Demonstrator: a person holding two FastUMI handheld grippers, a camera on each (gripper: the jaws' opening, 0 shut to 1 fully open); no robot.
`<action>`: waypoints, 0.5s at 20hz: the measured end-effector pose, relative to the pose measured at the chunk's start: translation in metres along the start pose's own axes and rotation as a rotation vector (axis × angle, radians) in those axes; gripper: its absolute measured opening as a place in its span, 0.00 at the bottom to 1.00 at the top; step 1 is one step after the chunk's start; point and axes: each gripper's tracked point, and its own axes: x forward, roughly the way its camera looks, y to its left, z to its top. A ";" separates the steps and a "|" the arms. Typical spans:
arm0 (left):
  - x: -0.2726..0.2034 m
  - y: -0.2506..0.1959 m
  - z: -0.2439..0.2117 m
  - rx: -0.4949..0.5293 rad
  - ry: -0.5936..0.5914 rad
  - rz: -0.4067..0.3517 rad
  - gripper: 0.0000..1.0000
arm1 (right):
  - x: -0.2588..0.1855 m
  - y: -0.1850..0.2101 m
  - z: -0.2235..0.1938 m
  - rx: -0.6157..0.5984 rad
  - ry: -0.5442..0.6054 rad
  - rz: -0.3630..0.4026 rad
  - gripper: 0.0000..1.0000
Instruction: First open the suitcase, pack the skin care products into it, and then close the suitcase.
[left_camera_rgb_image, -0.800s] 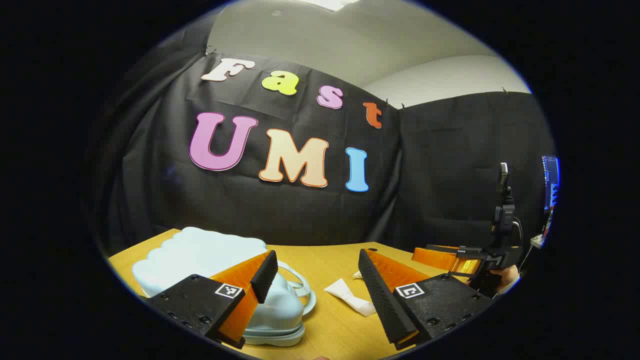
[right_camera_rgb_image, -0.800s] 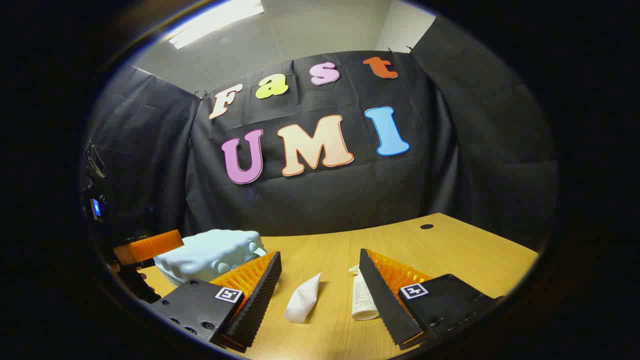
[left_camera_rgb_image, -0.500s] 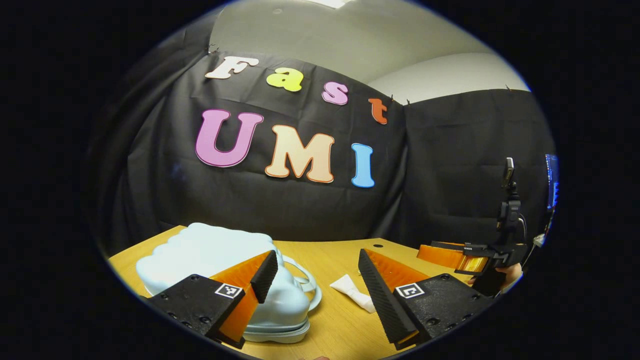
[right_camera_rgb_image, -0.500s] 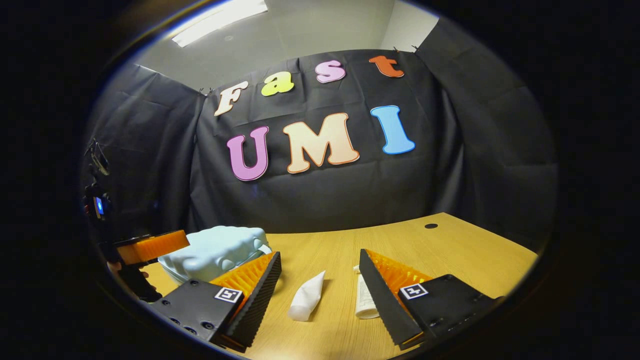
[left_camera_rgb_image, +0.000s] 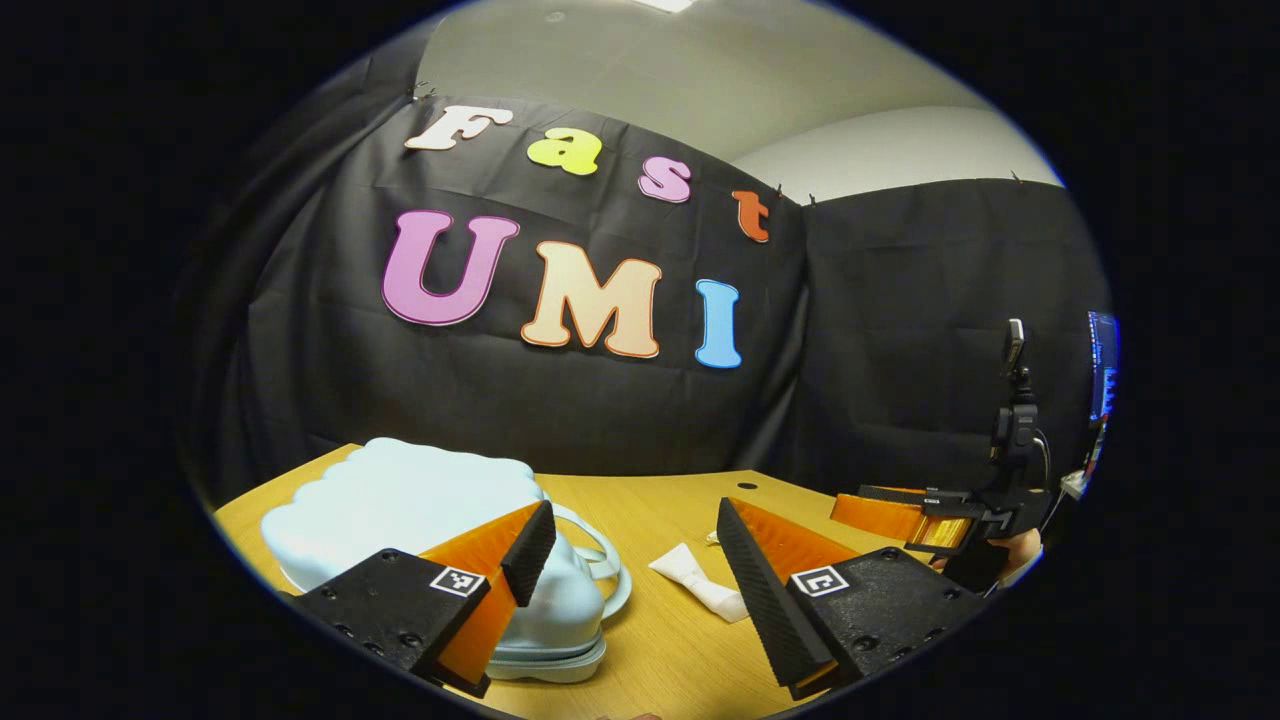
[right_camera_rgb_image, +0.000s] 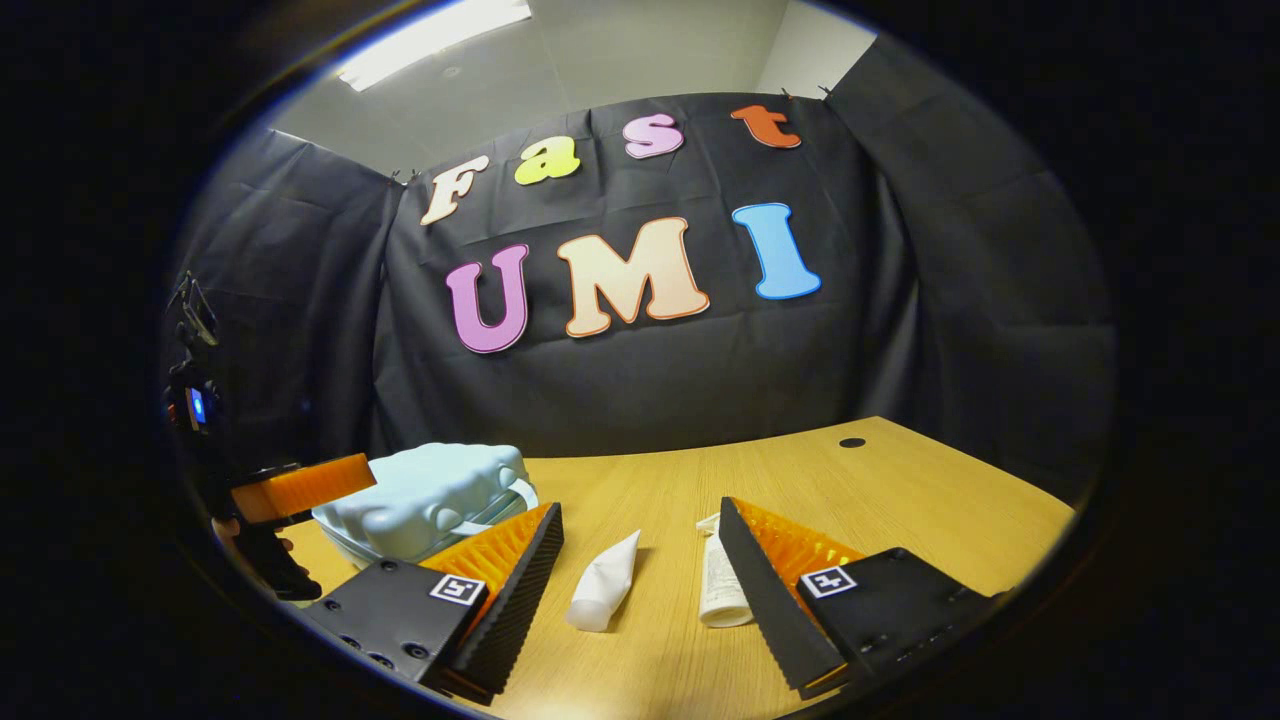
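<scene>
The closed suitcase (left_camera_rgb_image: 430, 520) lay on the table (left_camera_rgb_image: 660, 640) behind and beside the left gripper's (left_camera_rgb_image: 630, 570) left finger, its handle (left_camera_rgb_image: 600, 560) pointing into the wide-open, empty gap. The right gripper (right_camera_rgb_image: 640, 580), equally spread and empty, framed two tubes (right_camera_rgb_image: 603, 595) lying lengthwise ahead. The left gripper was judged nearer the suitcase.

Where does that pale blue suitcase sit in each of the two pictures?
Left gripper view: the suitcase lies lower left, partly behind that gripper's own finger.
Right gripper view: the suitcase sits left of centre, on the table.
Shared landmark: the white tube lying beside it.
</scene>
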 end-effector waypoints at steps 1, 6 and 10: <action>-0.001 0.000 0.000 -0.001 0.000 0.001 0.95 | 0.000 0.001 0.000 -0.002 -0.002 0.004 0.98; -0.003 0.004 -0.002 -0.007 0.006 0.010 0.95 | -0.002 0.004 0.003 -0.029 -0.008 0.005 0.98; -0.003 0.004 0.002 0.018 0.015 0.001 0.95 | -0.001 0.003 -0.001 -0.013 0.000 0.010 0.98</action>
